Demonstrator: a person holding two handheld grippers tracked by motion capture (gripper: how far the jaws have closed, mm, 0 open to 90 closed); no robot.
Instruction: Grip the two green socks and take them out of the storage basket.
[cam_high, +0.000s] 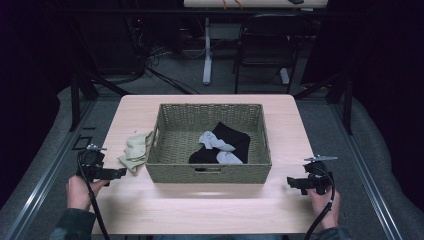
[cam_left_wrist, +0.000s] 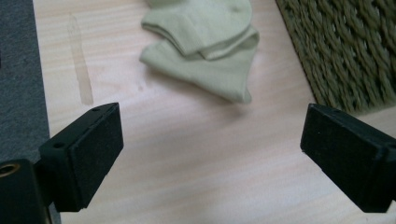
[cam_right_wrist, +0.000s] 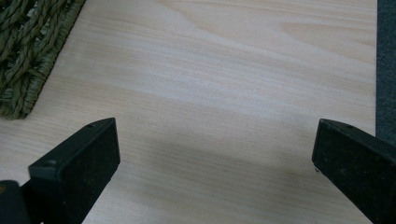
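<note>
— Both hands low in frame: left gripper (cam_high: 102, 172) and right gripper (cam_high: 302, 183) spread wide, holding nothing

— And the socks?

— Pale green socks (cam_high: 136, 150) left of the basket (cam_high: 210, 172), touching its wall; grey and black ones inside

— Risk?

— I'd guess a jaw snags the weave, or lifts one layer only

Dim dark room, lit table (cam_high: 200, 205) with faint glare, soft shadows, slightly blurry close-ups
</note>
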